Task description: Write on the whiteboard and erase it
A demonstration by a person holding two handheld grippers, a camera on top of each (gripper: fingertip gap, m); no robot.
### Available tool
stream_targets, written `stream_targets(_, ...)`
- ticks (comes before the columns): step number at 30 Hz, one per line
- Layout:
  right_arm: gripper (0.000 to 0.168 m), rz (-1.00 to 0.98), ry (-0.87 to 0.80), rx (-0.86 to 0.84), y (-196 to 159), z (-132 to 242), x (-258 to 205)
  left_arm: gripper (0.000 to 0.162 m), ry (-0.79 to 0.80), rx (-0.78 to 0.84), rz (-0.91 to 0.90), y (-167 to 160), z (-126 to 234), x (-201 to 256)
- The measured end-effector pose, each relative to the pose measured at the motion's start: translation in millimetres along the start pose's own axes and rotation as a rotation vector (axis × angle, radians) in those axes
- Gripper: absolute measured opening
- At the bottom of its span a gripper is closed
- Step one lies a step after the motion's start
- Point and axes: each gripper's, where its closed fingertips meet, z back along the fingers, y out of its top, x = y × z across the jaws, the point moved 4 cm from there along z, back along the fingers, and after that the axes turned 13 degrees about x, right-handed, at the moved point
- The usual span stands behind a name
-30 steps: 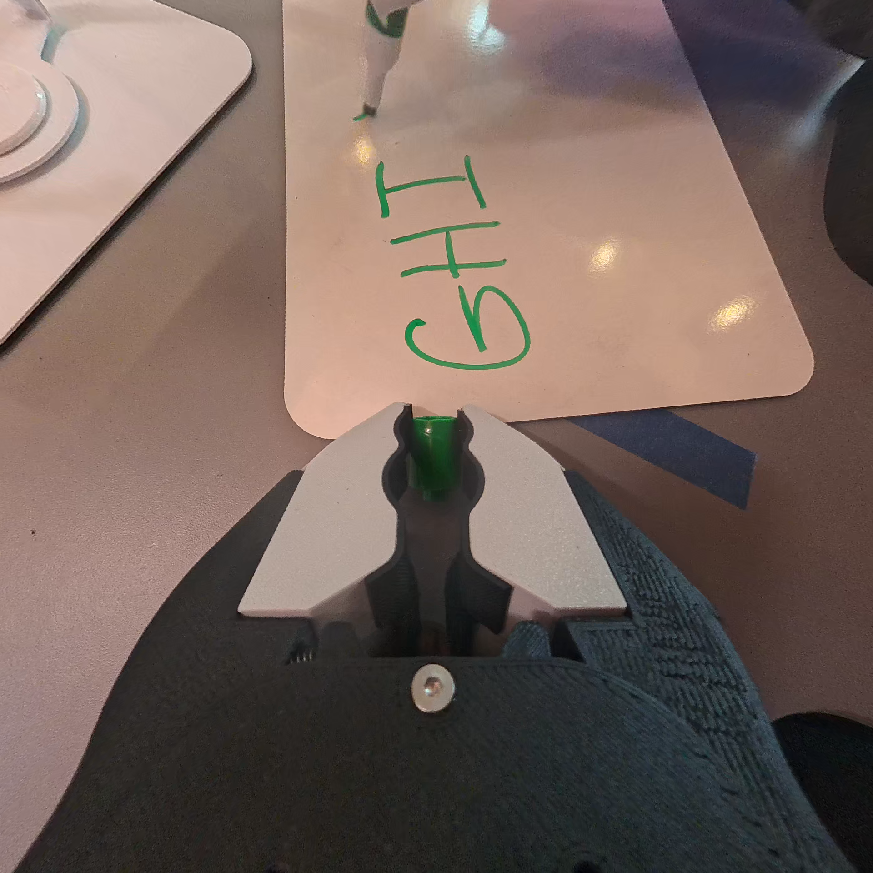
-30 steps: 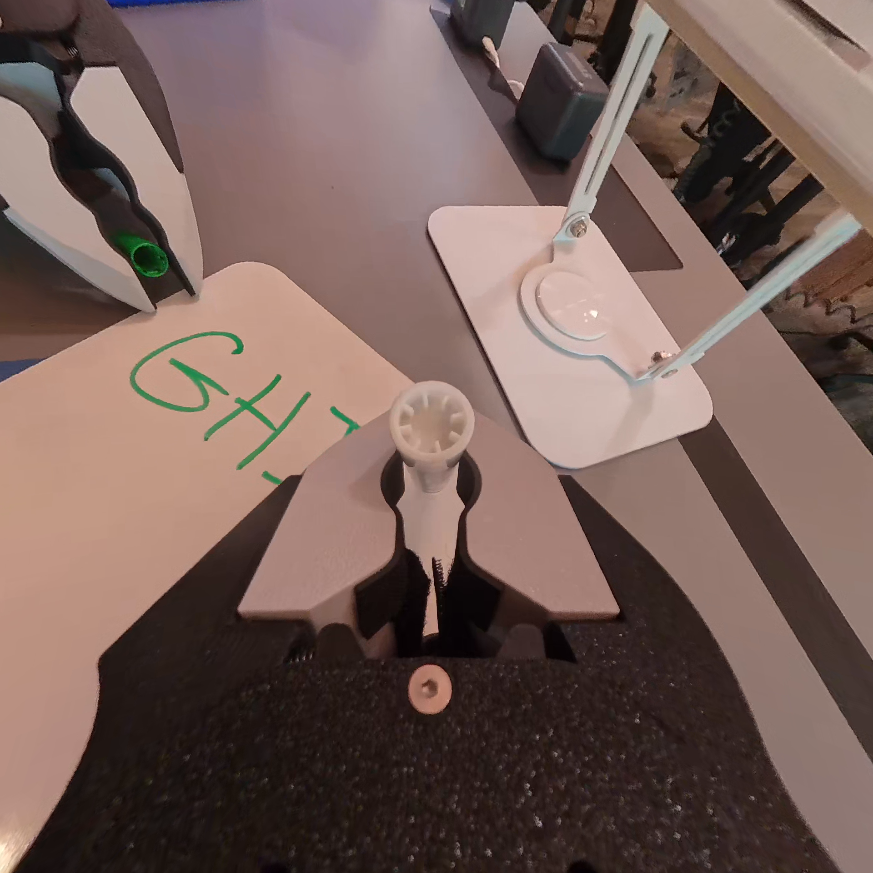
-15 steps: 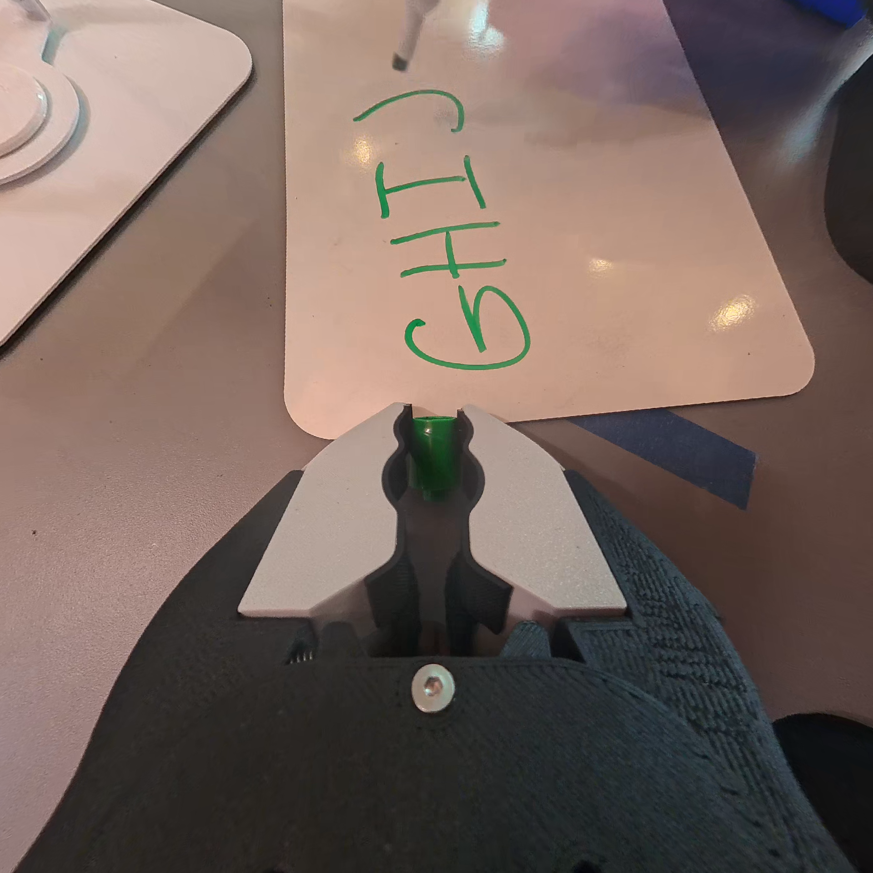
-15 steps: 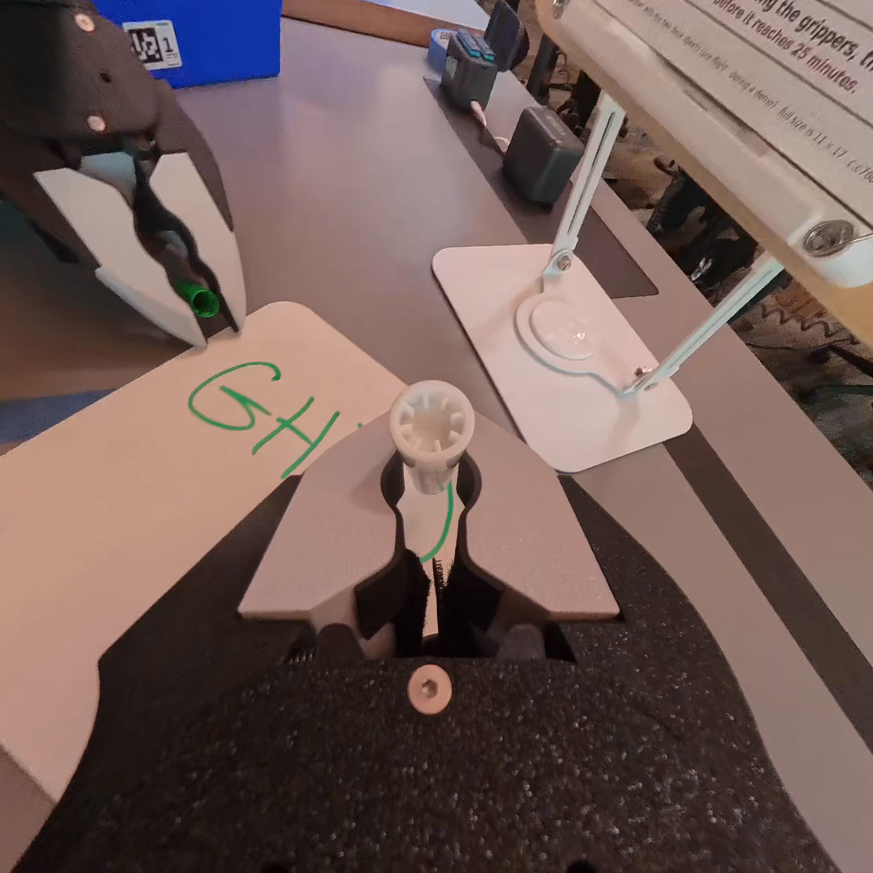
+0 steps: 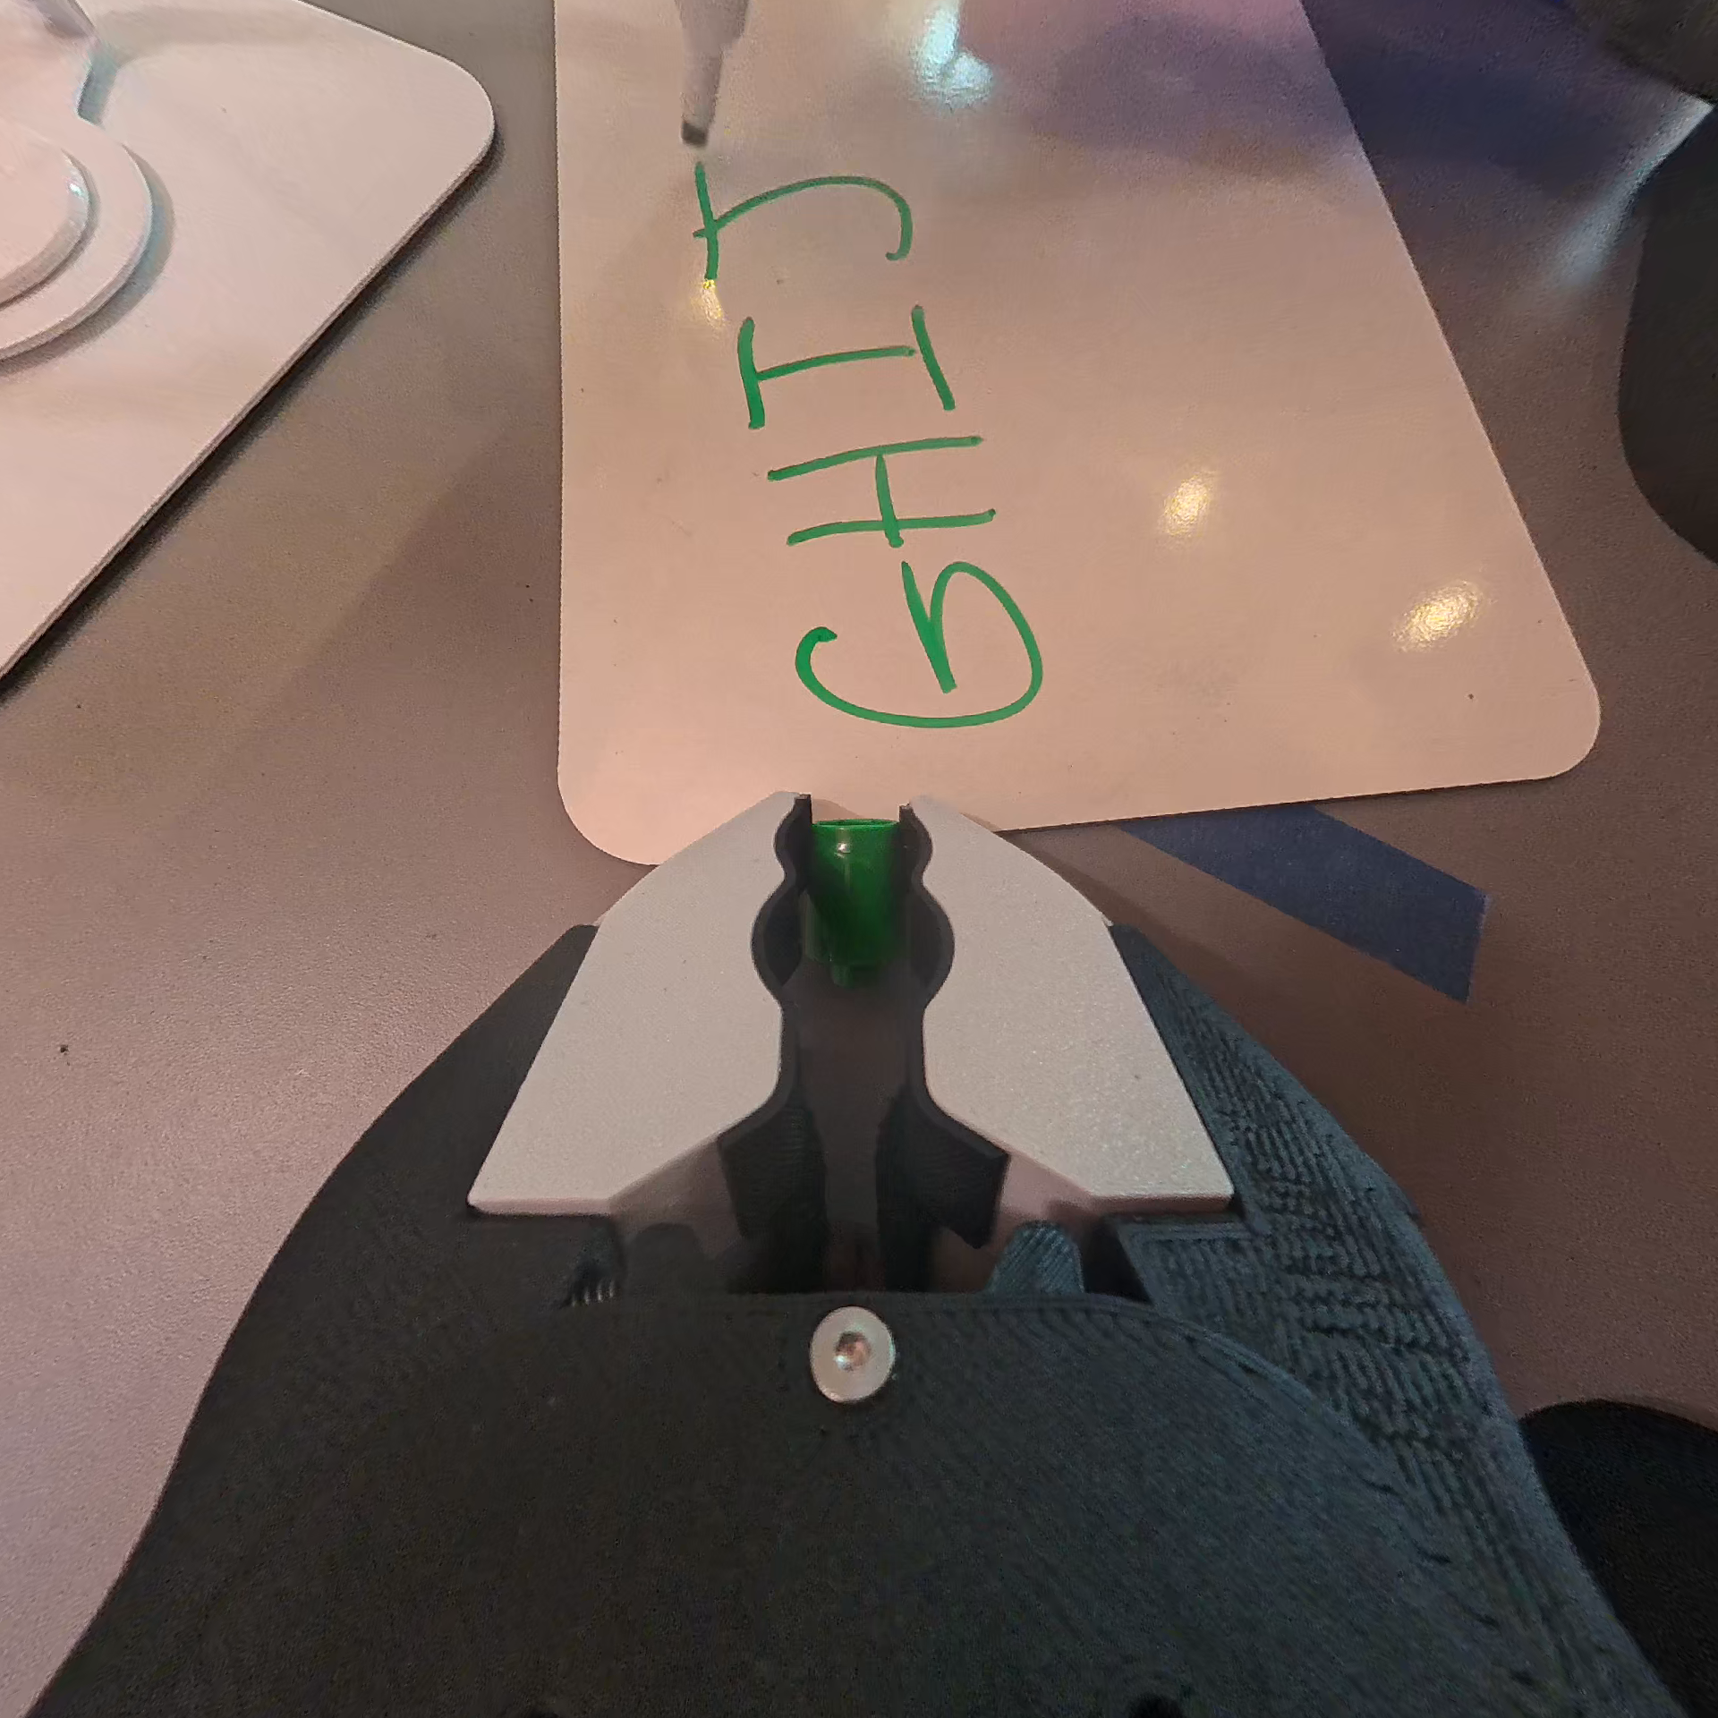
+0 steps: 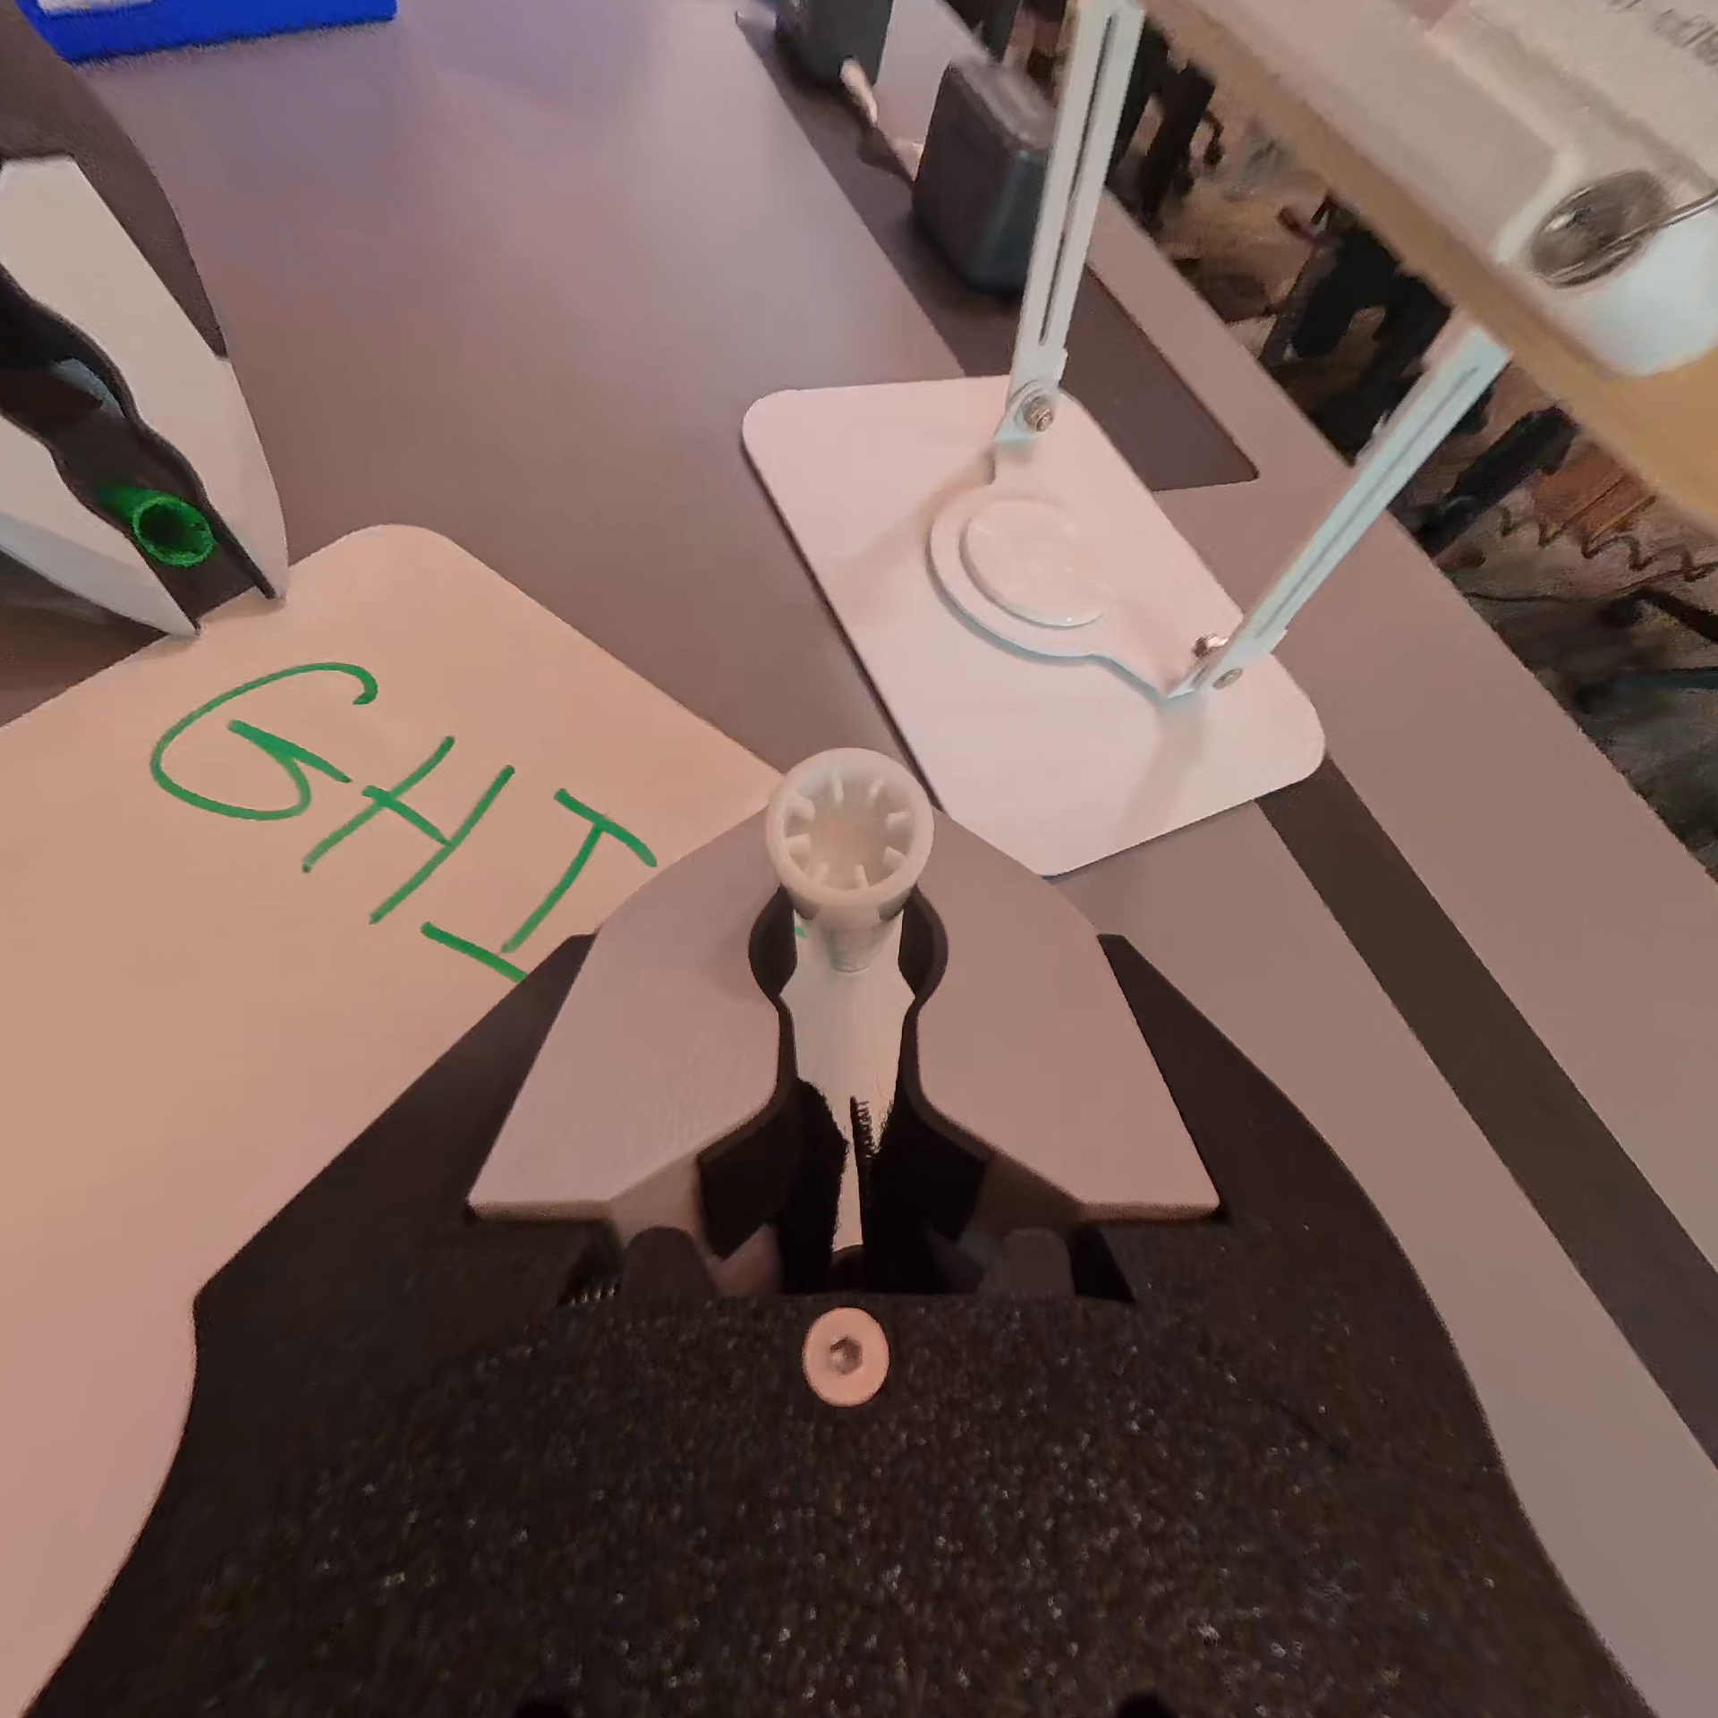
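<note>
A white whiteboard (image 5: pixel 1209 372) lies flat on the grey table, with a row of green handwritten letters (image 5: pixel 883 465) on it. My left gripper (image 5: pixel 853 818) is shut on the green marker cap (image 5: pixel 851 892) and sits at the board's near edge. It also shows in the right wrist view (image 6: pixel 186 567), still holding the cap (image 6: pixel 167 535). My right gripper (image 6: pixel 851 892) is shut on the white marker (image 6: pixel 851 846), held upright over the board (image 6: pixel 186 976). The marker's tip (image 5: pixel 699 84) is at the end of the newest letter. Whether it touches the board is unclear.
A white stand base (image 6: pixel 1023 651) with two slanted white arms sits beside the board and also shows in the left wrist view (image 5: pixel 232 232). Blue tape (image 5: pixel 1348 911) lies at the board's near corner. A dark box (image 6: pixel 985 214) and a blue box (image 6: pixel 186 19) stand farther back. The left gripper's tips are roughly 20 cm from the right gripper's.
The marker has added a hooked letter and then a cross stroke on it. My right gripper rose, then came back down over the board. My left gripper has not moved.
</note>
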Motion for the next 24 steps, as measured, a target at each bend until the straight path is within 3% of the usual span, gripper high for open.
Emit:
stream_targets(8, 0.018, -0.005, -0.024, -0.036, -7, 0, 7, 0.019, 0.000, 0.000, -0.001, 0, 0, 0)
stream_targets(17, 0.018, -0.046, -0.013, -0.121, -10, 39, -18, 0.019, 0.001, 0.000, -0.002, 0, 0, 0)
stream_targets(24, 0.018, -0.025, -0.063, -0.035, -1, 15, 9, 0.019, 0.001, 0.000, -0.004, 0, 0, 0)
